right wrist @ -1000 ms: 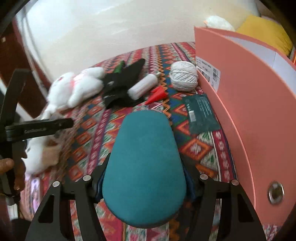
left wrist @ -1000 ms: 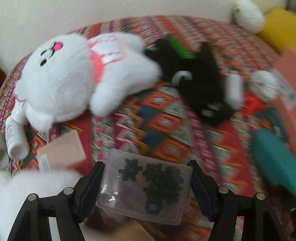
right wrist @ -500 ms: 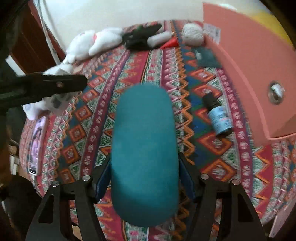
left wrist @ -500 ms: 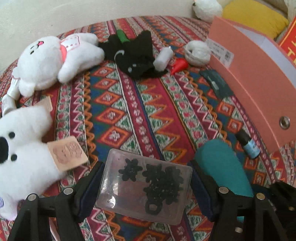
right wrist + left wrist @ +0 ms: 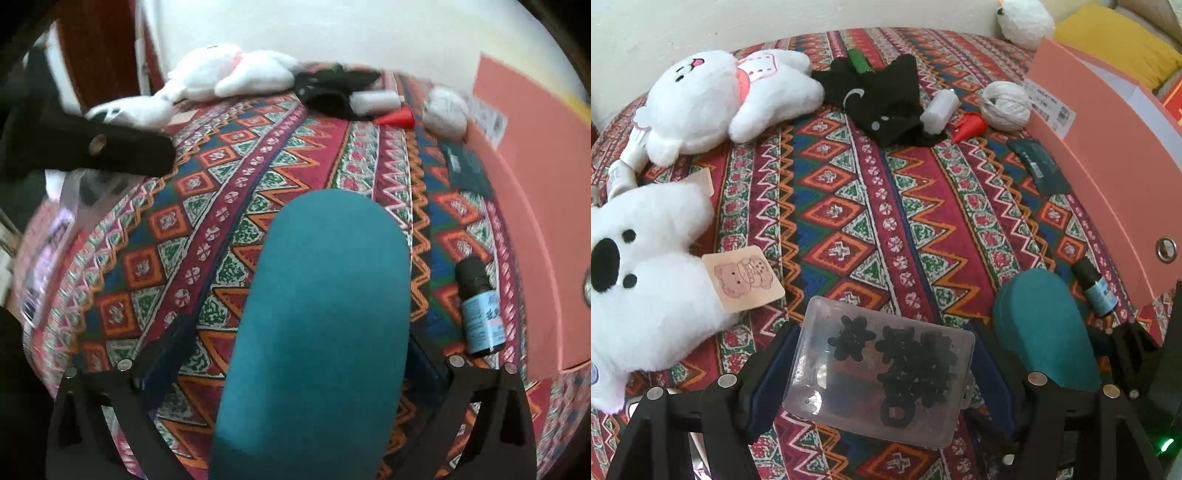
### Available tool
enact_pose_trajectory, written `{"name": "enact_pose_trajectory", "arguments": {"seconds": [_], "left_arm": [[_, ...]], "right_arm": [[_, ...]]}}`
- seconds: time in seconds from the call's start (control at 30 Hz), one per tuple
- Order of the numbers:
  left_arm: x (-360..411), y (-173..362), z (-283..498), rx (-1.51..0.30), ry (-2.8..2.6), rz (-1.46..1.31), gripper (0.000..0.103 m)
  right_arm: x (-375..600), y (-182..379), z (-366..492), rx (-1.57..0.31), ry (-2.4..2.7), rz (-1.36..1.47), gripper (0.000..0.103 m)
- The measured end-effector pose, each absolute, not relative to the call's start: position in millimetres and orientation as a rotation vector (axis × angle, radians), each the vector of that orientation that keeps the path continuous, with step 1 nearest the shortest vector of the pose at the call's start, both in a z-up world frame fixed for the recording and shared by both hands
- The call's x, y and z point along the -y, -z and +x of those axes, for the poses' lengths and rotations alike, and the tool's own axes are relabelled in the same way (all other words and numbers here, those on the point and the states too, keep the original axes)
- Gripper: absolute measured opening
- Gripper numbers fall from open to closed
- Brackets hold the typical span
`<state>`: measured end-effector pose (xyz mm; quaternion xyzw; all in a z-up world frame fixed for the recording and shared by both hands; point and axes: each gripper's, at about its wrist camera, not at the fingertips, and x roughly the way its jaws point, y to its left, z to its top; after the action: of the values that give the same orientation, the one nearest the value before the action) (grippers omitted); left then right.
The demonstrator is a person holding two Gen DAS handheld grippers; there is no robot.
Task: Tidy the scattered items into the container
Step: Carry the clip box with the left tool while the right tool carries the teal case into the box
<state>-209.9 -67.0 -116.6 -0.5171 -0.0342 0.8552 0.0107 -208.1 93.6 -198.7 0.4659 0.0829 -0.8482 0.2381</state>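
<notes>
Where the teal case (image 5: 314, 332) fills view (blurred), right gripper (image 5: 295, 354) contact hides.

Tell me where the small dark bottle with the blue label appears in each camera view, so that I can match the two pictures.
Left wrist view: the small dark bottle lies at the right edge, between the teal case and the pink container.
Right wrist view: the bottle lies at lower right, beside the same container wall.
Shared landmark: the red cone.

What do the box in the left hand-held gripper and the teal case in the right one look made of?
Box: clear, slightly frosted hard plastic; black hair ties show through. Teal case: matte, likely felt or fabric-covered; no shine.
</notes>
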Motion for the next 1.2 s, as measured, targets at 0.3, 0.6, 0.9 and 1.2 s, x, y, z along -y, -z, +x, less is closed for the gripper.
{"name": "enact_pose_trajectory", "arguments": {"seconds": [0.3,0.6,0.9,1.2], "left_arm": [[65,113,-209,0.132,-2.673,-1.585,0.074],[64,81,-194,0.168,-2.698,-1.471,0.074],[45,45,-163,0.169,-2.670,-1.349,0.074],[6,16,-133,0.124,-2.613,-1.241,0.074]], "right_arm": [[-94,193,-219,-0.273,2.278,1.372,0.084],[-145,119,-190,0.052,2.358,1.220,0.068],[-163,61,-142,0.048,2.381,1.104,0.068],[-203,19,-90,0.071,2.443,1.041,0.068]]}}
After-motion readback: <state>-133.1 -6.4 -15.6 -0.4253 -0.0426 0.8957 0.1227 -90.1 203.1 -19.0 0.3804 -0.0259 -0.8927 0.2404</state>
